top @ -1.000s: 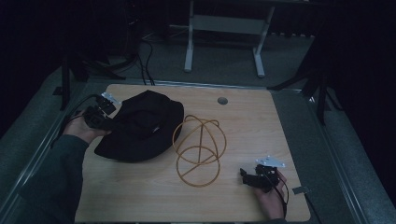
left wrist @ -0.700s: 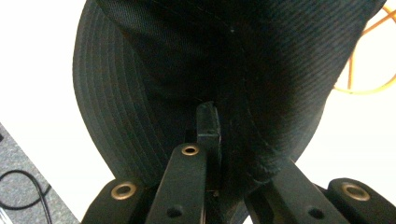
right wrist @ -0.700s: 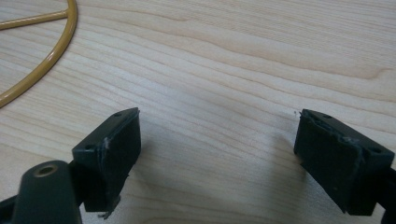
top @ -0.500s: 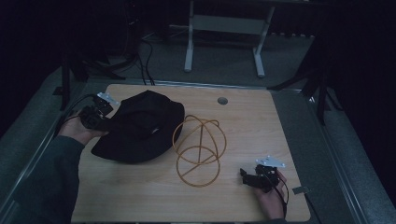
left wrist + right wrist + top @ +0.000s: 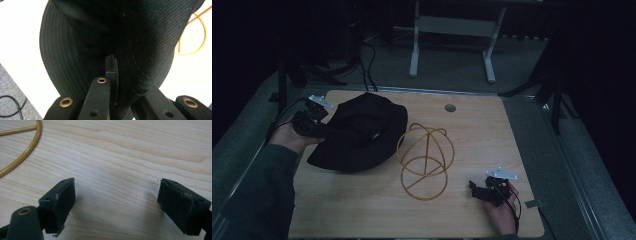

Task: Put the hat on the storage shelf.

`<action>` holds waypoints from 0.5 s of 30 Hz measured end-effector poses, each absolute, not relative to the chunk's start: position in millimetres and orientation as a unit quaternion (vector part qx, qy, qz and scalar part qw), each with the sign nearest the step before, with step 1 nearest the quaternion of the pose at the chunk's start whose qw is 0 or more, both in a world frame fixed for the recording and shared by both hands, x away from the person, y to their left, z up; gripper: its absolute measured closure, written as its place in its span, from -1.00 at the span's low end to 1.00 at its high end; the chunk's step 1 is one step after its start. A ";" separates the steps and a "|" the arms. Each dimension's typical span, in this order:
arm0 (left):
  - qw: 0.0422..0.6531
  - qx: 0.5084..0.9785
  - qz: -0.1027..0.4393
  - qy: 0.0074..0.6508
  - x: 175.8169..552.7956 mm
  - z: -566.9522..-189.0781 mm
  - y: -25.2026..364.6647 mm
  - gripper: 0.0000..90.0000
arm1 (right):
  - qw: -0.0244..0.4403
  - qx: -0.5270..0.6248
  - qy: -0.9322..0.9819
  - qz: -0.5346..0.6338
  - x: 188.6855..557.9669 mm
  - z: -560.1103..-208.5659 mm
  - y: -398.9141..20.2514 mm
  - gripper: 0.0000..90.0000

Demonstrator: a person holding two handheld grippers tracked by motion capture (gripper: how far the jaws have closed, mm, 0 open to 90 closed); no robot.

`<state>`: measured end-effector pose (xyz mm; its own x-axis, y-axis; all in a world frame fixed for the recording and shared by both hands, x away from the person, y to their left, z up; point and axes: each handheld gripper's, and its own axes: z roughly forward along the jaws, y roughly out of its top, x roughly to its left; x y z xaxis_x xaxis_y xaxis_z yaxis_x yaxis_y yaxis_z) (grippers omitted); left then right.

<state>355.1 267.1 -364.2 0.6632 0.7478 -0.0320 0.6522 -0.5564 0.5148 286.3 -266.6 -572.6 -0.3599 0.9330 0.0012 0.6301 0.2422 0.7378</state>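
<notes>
Pinching black bucket hat (image 5: 357, 132) brim, left gripper (image 5: 312, 122) clamped; wire stand (image 5: 424, 160) bare, right gripper (image 5: 486, 189) gaping nearby. Hat not yet on.

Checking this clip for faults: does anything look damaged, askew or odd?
The right hand-held gripper has frayed, chipped pads at their edges. Otherwise the black hat and the yellow wire stand sit normally on the table.

Left claw (image 5: 113, 75) closed on fold of black hat (image 5: 120, 32). Hat brim spreads over white bench (image 5: 22, 37). Yellow wire ring (image 5: 197, 37) behind hat, at right.
</notes>
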 end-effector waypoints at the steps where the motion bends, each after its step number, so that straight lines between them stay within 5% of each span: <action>1: 0.251 0.876 0.095 0.401 354.9 -363.6 267.2 0.96 | 0.228 0.518 0.755 0.333 286.3 -572.6 -266.6 -0.67; 15: 0.267 0.872 0.093 0.401 350.7 -354.9 271.5 0.96 | 0.228 0.518 0.755 0.333 286.3 -572.6 -266.6 -0.67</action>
